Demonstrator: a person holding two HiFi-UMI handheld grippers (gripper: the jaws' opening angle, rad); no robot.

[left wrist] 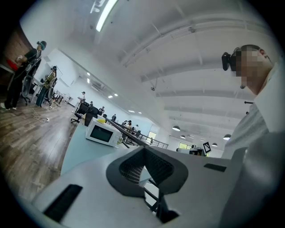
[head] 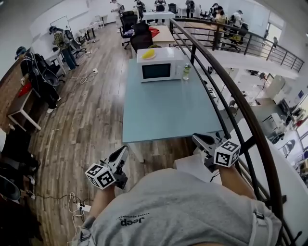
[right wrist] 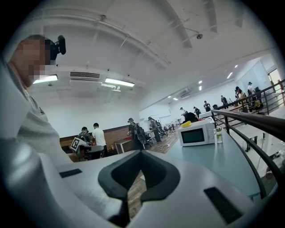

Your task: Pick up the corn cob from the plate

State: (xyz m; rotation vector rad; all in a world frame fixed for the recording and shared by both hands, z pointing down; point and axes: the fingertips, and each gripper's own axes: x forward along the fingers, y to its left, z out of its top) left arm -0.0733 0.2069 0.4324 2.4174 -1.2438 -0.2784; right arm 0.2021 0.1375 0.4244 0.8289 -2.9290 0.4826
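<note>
Corn cob point(head: 148, 54) lies small and yellow atop white microwave point(head: 157, 71).

Bright, even indoor light fills all three views. In the left gripper view a ceiling strip light point(left wrist: 106, 13) burns out white at 11 o'clock; in the right gripper view two light panels point(right wrist: 119, 83) glare at 10 o'clock. Both gripper views bulge strongly and fade to a black rim. The head view is sharp at centre; its railing point(head: 240, 105) bows with the lens, the floor point(head: 19, 211) at 8 o'clock falls dark, and 2 o'clock washes pale
</note>
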